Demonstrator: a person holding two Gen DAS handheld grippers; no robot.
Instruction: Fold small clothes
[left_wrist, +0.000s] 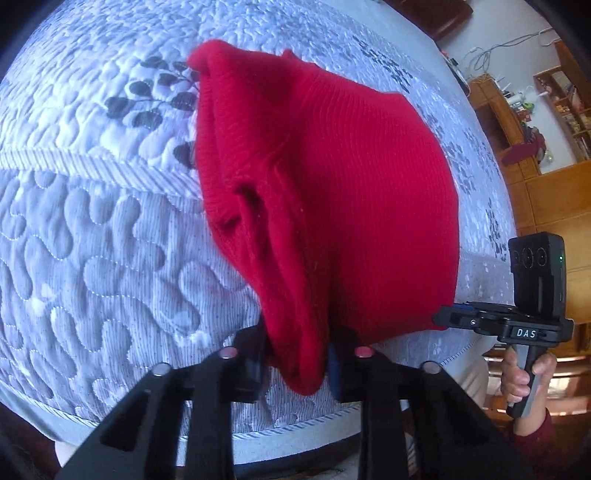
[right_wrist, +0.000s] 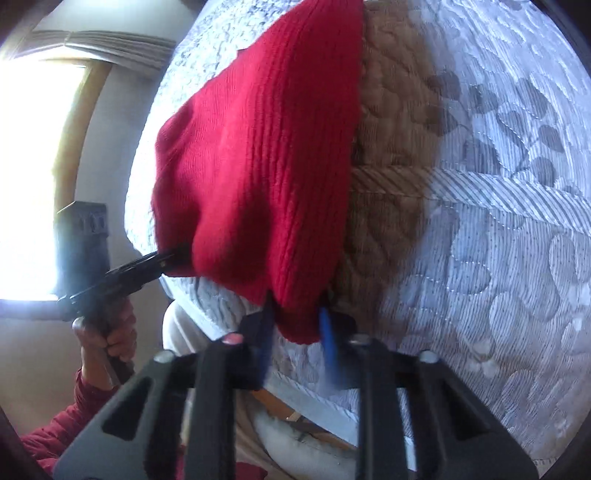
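Observation:
A small red knit garment (left_wrist: 325, 177) hangs stretched between my two grippers above a quilted bed. My left gripper (left_wrist: 295, 354) is shut on one bunched corner of it. My right gripper (right_wrist: 295, 325) is shut on the other corner of the garment (right_wrist: 258, 166). In the left wrist view the right gripper (left_wrist: 441, 319) shows at the garment's right edge, held by a hand. In the right wrist view the left gripper (right_wrist: 177, 254) shows at the garment's left edge. The garment's far end lies toward the bed surface.
The bed has a white-grey quilted mattress cover (left_wrist: 92, 240) with a leaf print; its near edge (left_wrist: 258, 435) runs below my left gripper. Wooden shelves (left_wrist: 546, 122) stand to the right. A bright window (right_wrist: 33, 166) is at the left.

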